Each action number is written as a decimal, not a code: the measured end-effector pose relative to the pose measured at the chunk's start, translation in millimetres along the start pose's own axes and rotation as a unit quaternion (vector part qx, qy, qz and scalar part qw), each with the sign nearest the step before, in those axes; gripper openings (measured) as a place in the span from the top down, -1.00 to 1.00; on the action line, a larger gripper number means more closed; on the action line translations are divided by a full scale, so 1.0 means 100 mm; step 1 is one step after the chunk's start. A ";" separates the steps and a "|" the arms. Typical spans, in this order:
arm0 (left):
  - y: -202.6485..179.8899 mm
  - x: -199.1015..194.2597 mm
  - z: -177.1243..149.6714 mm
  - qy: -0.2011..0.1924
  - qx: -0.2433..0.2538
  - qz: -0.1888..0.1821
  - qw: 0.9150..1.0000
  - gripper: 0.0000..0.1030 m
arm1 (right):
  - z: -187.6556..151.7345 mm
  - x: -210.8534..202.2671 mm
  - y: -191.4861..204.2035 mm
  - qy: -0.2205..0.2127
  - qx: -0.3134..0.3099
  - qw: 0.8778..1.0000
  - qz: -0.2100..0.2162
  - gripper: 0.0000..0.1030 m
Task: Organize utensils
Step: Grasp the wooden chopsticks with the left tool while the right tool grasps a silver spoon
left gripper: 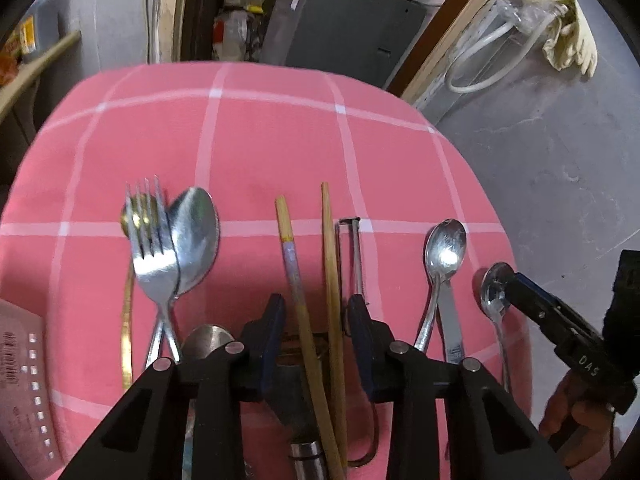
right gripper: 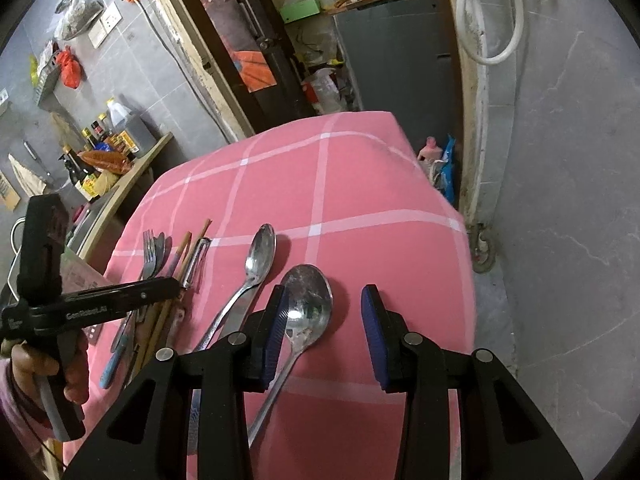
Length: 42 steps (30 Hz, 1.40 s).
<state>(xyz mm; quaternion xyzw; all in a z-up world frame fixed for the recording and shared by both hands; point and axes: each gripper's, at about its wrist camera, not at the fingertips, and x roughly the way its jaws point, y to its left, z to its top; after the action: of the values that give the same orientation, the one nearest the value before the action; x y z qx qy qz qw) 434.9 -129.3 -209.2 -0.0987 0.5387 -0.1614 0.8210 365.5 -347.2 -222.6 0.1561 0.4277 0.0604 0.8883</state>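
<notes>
Utensils lie in a row on the pink checked tablecloth (left gripper: 260,140). In the left wrist view a fork (left gripper: 154,256) crosses a large spoon (left gripper: 196,240); two wooden chopsticks (left gripper: 296,272) and a peeler (left gripper: 354,256) lie in the middle; a spoon (left gripper: 444,252) lies to the right. My left gripper (left gripper: 316,320) is open with the chopsticks running between its jaws. My right gripper (right gripper: 324,320) is open over a broad spoon (right gripper: 308,304), its left pad (right gripper: 276,332) beside the bowl. A second spoon (right gripper: 256,264) lies to the left.
The table's right edge (right gripper: 460,240) drops to a grey floor (right gripper: 560,200). A card packet (left gripper: 20,380) lies at the table's left. A shelf with bottles (right gripper: 96,152) stands at the far left. A grey cabinet (left gripper: 340,28) stands behind the table.
</notes>
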 end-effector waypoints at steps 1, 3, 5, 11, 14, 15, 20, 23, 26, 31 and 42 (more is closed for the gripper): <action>0.02 0.01 0.01 0.002 -0.001 -0.003 1.000 0.42 | 0.01 0.02 0.02 0.002 -0.001 1.000 0.002 0.40; 0.02 0.03 0.04 0.005 -0.001 -0.010 1.000 0.49 | 0.02 0.05 0.02 0.006 -0.001 1.000 0.007 0.49; 0.02 0.05 0.08 0.013 0.000 -0.020 1.000 0.58 | 0.01 0.08 0.04 0.011 0.001 1.000 0.013 0.55; -0.05 0.07 0.10 0.028 0.014 -0.032 0.999 0.82 | -0.01 0.13 0.06 0.025 -0.002 0.999 0.028 0.70; -0.03 0.09 0.13 0.047 0.014 -0.045 0.998 0.82 | 0.00 0.15 0.07 0.035 -0.008 0.999 0.038 0.70; -0.02 0.11 0.15 0.055 0.009 -0.051 0.997 0.82 | 0.01 0.16 0.07 0.039 -0.011 0.998 0.040 0.70; 0.06 0.16 0.20 0.085 -0.001 -0.072 0.994 0.83 | 0.06 0.21 0.08 0.068 -0.027 0.996 0.050 0.70; 0.05 0.13 0.22 0.087 0.000 -0.078 0.993 0.85 | 0.09 0.22 0.07 0.083 -0.033 0.994 0.059 0.70; 0.03 0.07 0.22 0.081 0.001 -0.083 0.993 0.85 | 0.08 0.20 0.07 0.088 -0.035 0.994 0.058 0.77; -0.01 -0.07 0.18 0.069 0.012 -0.090 0.993 0.86 | 0.05 0.15 0.06 0.090 -0.023 0.994 0.053 0.91; -0.03 -0.53 0.07 0.021 0.032 -0.098 0.994 0.86 | -0.02 -0.21 0.13 0.039 0.008 0.998 0.045 0.92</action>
<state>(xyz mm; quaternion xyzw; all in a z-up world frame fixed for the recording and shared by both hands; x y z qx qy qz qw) 421.2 -112.4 -160.6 -0.1211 0.5385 -0.2602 0.7922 351.2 -339.5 -203.9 0.1796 0.4548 0.1030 0.8662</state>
